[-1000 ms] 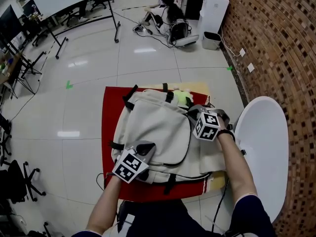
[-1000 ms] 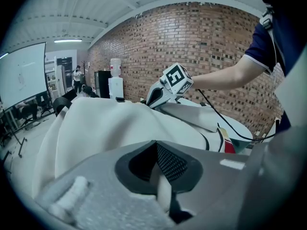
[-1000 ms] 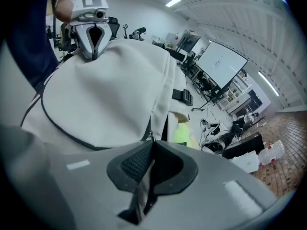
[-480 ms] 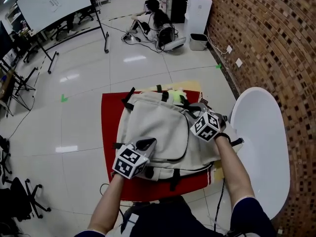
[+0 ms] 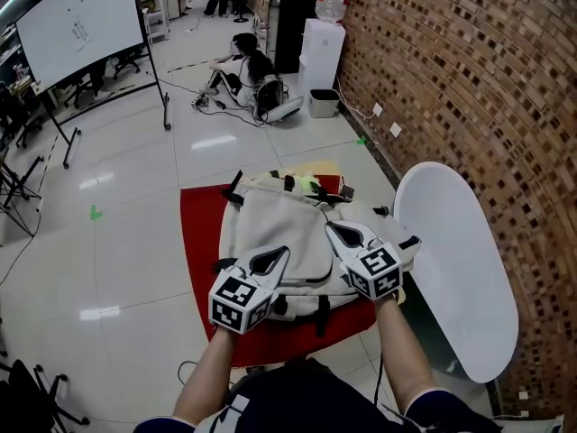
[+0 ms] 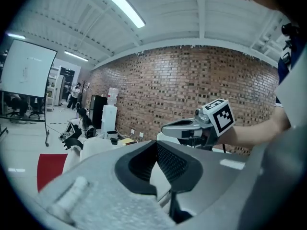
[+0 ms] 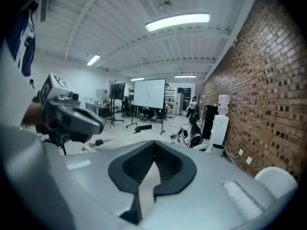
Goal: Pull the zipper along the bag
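Note:
A beige backpack (image 5: 279, 228) lies flat on a red mat (image 5: 198, 242), with something green (image 5: 311, 185) showing at its top end. A dark zip line curves round its front pocket (image 5: 311, 280). My left gripper (image 5: 281, 252) hovers above the bag's near left part, jaws shut and empty. The right gripper (image 5: 332, 226) hangs above the near right part, also shut on nothing. Both gripper views look level across the room, not at the bag. The left gripper (image 6: 156, 143) sees the right gripper's body (image 6: 192, 127); the right gripper (image 7: 153, 143) sees the left gripper's body (image 7: 72, 114).
A white oval table (image 5: 451, 269) stands to the right of the mat, before a brick wall (image 5: 469, 70). A whiteboard on a stand (image 5: 77, 25) is at the far left. A person sits on the floor (image 5: 248, 66) beyond the bag, near a water dispenser (image 5: 322, 52).
The right gripper has left the bag's upper right edge and come back toward me. Both grippers now point up and away, and the head view has tilted up.

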A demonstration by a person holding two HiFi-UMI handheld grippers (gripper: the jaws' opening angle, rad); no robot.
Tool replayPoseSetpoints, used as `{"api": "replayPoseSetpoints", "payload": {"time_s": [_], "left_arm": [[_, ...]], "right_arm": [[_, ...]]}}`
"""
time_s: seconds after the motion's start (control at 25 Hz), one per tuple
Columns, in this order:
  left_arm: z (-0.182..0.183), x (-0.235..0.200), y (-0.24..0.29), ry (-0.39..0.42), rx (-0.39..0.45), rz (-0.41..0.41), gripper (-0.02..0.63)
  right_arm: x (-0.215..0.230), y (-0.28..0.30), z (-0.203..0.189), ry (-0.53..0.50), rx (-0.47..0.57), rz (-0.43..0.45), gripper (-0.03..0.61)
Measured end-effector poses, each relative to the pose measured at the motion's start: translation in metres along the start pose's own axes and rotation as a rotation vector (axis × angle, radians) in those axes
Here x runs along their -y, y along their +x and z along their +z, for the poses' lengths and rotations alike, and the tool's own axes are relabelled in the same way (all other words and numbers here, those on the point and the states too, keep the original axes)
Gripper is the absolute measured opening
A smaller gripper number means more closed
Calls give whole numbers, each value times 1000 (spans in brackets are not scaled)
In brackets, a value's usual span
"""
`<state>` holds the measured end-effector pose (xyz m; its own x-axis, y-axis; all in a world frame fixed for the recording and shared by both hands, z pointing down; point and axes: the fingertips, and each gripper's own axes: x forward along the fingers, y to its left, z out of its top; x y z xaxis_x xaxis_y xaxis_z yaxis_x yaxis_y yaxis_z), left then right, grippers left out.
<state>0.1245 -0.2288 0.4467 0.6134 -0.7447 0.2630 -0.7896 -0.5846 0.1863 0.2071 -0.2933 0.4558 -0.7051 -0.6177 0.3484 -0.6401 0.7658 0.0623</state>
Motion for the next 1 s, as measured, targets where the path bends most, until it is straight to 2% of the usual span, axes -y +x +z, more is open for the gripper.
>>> {"api": "replayPoseSetpoints", "payload": {"time_s": [0.12, 0.4, 0.64, 0.84, 1.0], "left_arm": [[9, 12, -11, -10, 43, -26, 2], [31, 41, -31, 40, 80, -84, 2], [42, 56, -52, 73, 109, -129, 2], [62, 58, -74, 79, 141, -107, 2], [60, 66, -84, 74, 154, -77, 2]], "right_arm": [[-23, -23, 12, 105, 77, -24, 5], [-73, -65, 35, 220, 207, -58, 5], [-112, -78, 48, 206, 244, -63, 5], [-128, -87, 71, 188, 301, -67, 5], [-137, -98, 74, 168, 315, -41, 5]]}}
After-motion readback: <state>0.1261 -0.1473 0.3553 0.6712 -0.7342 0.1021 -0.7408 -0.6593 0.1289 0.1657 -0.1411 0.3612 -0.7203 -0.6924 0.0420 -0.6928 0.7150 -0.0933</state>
